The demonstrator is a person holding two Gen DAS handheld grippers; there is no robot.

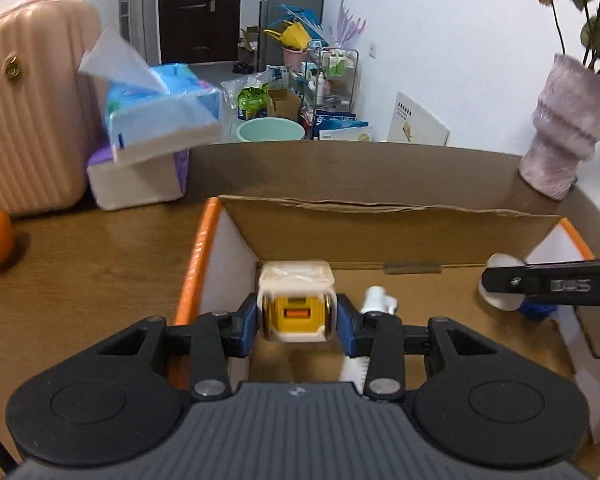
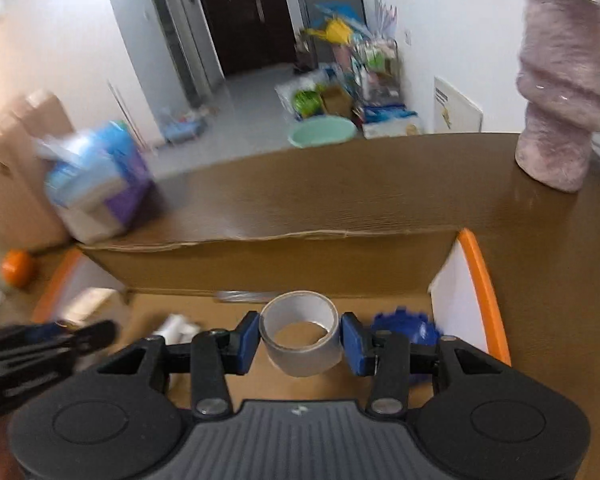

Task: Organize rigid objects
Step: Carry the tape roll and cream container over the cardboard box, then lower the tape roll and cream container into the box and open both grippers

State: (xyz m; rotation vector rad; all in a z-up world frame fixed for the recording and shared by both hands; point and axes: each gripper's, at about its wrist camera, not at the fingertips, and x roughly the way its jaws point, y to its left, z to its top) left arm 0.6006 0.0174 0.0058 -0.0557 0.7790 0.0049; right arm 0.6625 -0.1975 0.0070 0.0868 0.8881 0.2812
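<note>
Over the open cardboard box (image 1: pixel 380 216), the left gripper (image 1: pixel 298 314) clamps a white-and-yellow tape measure (image 1: pixel 296 308) while the right gripper (image 2: pixel 300 340) pinches a grey tape roll (image 2: pixel 302 338), both seemingly poised for dropping inside, where blur obscures a white item (image 1: pixel 376 300) and blue toothed piece (image 2: pixel 404 326).

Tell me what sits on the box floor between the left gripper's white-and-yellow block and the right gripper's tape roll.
A small white plastic piece lies there on bare cardboard. The left wrist view shows it best; the right wrist view blurs it.
</note>
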